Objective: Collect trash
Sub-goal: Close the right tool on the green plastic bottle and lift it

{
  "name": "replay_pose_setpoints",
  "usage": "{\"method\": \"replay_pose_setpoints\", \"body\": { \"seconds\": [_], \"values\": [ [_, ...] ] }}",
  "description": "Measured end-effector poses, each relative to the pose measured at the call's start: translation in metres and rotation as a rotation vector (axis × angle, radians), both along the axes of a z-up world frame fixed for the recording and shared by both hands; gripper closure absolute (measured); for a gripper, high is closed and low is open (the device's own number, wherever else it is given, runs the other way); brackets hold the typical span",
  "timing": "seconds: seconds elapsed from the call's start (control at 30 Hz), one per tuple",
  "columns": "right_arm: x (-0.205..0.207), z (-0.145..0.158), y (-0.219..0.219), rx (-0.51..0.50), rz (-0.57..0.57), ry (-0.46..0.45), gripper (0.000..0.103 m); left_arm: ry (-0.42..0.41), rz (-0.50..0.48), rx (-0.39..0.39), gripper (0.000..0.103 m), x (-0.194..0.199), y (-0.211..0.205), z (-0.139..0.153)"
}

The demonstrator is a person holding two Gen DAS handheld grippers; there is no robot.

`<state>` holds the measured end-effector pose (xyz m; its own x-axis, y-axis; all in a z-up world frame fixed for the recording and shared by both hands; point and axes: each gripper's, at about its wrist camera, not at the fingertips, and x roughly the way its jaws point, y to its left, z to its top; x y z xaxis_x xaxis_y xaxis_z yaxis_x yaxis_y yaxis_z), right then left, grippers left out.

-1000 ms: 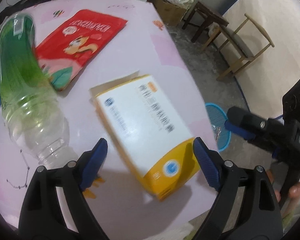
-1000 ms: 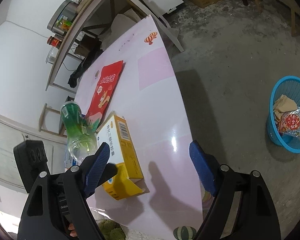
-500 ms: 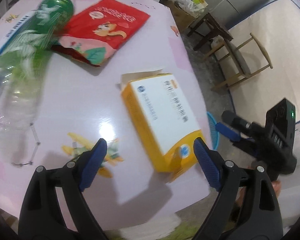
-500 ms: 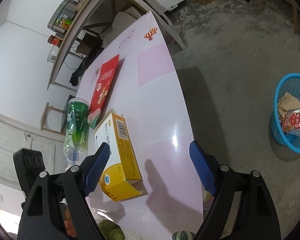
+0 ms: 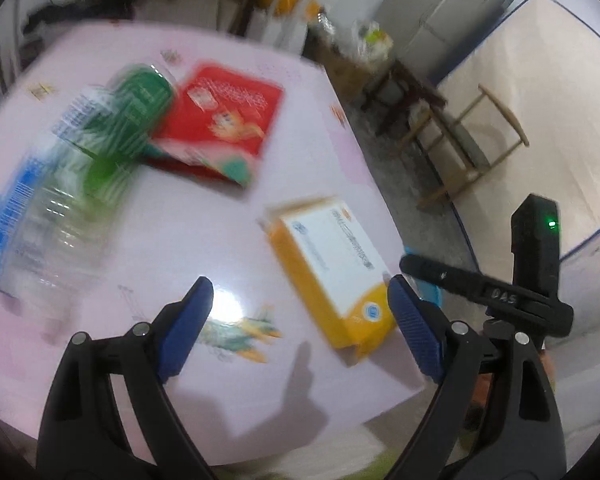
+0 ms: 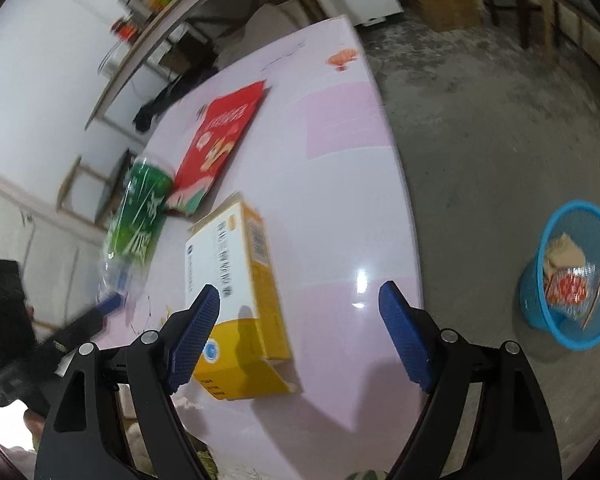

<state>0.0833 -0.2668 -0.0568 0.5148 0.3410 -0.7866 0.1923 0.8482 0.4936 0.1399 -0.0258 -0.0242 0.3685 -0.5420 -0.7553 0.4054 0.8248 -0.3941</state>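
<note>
A pink table (image 6: 340,184) is seen with trash on it: a green bottle (image 6: 140,216), a red packet (image 6: 220,140) and a yellow box (image 6: 236,288) near the edge. A blue basket (image 6: 540,292) stands on the floor, well apart. The left gripper (image 5: 300,312) and right gripper (image 6: 300,320) are held wide apart, empty. The step is judged an approach; next, the box must be straddled and clamped.

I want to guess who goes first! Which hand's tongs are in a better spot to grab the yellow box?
Probably the right. The right tongs are open, with the yellow box close ahead, near their left finger. The left tongs are open too, but mostly face bare table, with the box by their right finger.
</note>
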Motion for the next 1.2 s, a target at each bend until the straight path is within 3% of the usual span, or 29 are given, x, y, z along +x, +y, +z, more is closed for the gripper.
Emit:
{"method": "replay_pose_setpoints", "body": {
  "seconds": [0.07, 0.23, 0.43, 0.53, 0.73, 0.87, 1.2],
  "values": [
    [0.007, 0.003, 0.011, -0.012, 0.031, -0.004, 0.023, -0.067, 0.034, -0.004, 0.018, -0.005, 0.024, 0.012],
    [0.024, 0.025, 0.04, 0.024, 0.101, -0.063, 0.023, -0.136, 0.12, -0.029, 0.018, -0.009, 0.073, 0.027],
    [0.076, 0.042, 0.112, 0.235, 0.252, -0.095, 0.02, -0.142, 0.192, -0.032, 0.018, -0.017, 0.126, 0.021],
    [0.107, 0.027, 0.154, 0.331, 0.282, -0.014, 0.02, -0.111, 0.225, -0.042, 0.019, -0.022, 0.146, 0.011],
    [0.142, -0.014, 0.192, 0.383, 0.228, 0.133, 0.02, -0.095, 0.241, -0.081, 0.019, -0.031, 0.169, -0.001],
    [0.151, -0.027, 0.199, 0.387, 0.201, 0.16, 0.02, -0.091, 0.226, -0.102, 0.019, -0.033, 0.174, -0.004],
    [0.161, -0.028, 0.211, 0.402, 0.174, 0.169, 0.022, -0.099, 0.217, -0.139, 0.019, -0.035, 0.186, -0.006]
  ]
}}
